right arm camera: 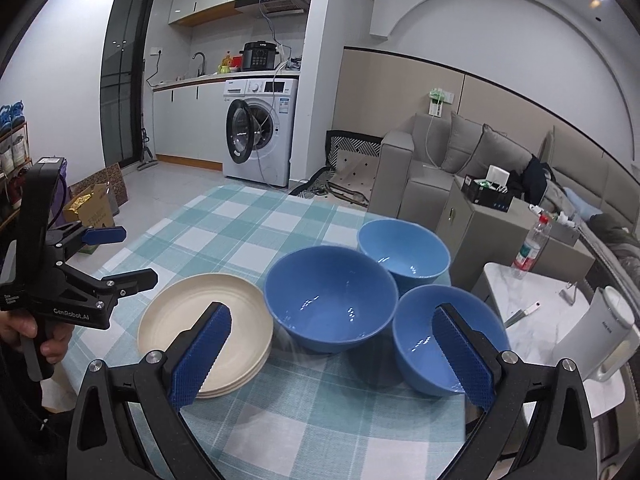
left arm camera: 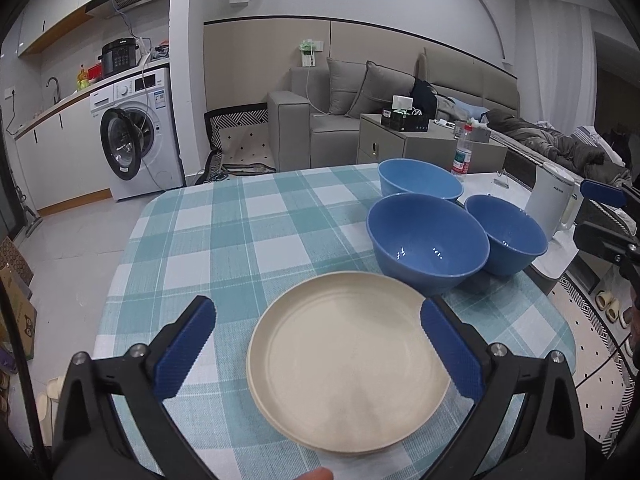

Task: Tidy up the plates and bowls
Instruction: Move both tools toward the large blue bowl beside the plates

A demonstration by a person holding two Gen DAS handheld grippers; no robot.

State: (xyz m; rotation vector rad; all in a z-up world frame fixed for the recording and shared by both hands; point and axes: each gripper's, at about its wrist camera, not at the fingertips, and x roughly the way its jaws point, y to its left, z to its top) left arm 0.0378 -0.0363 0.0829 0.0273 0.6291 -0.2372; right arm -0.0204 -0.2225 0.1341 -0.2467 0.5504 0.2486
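A stack of cream plates [left arm camera: 348,364] [right arm camera: 200,328] lies on the checked tablecloth [left arm camera: 240,240]. My left gripper [left arm camera: 317,306] [right arm camera: 124,258] hovers above the stack, open, nothing between its fingers. Right of the plates stand three blue bowls close together: a large dark one [left arm camera: 428,240] [right arm camera: 330,296], a lighter one [left arm camera: 418,180] [right arm camera: 402,250] behind it, and a smaller dark one [left arm camera: 506,232] [right arm camera: 424,340]. My right gripper [right arm camera: 333,312] [left arm camera: 596,212] is open and empty, raised above the large and small bowls.
A white kettle [left arm camera: 552,204] [right arm camera: 600,332] and a water bottle [left arm camera: 462,156] [right arm camera: 532,248] stand on a white side table [right arm camera: 540,320] right of the bowls. A hand [right arm camera: 24,328] holds the left gripper. The tablecloth's left part is bare.
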